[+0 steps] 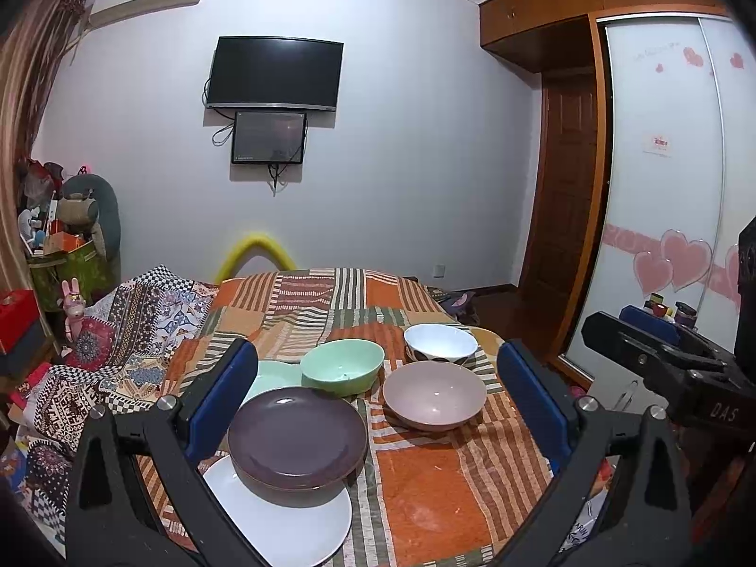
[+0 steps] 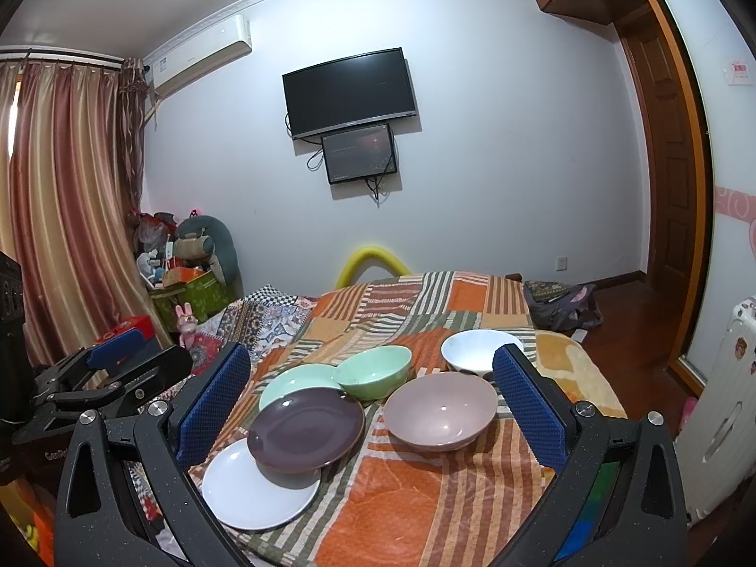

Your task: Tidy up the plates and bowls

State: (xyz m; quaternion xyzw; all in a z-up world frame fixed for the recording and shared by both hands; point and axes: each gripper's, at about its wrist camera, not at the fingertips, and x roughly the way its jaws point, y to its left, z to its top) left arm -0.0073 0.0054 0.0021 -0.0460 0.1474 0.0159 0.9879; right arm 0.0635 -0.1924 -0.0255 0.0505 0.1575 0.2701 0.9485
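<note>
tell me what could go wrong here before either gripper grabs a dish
1. The purple plate overlaps the white plate and the green plate; lifting a lower one may tip it.
2. The striped blanket is soft and wrinkled, so the pink bowl may rock when nudged.

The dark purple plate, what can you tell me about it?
The dark purple plate is round, shallow and glossy, probably glazed ceramic, and empty. It sits slightly tilted, overlapping the white plate in front and the pale green plate behind. All lie on the striped orange blanket. Neither gripper touches it.
</note>
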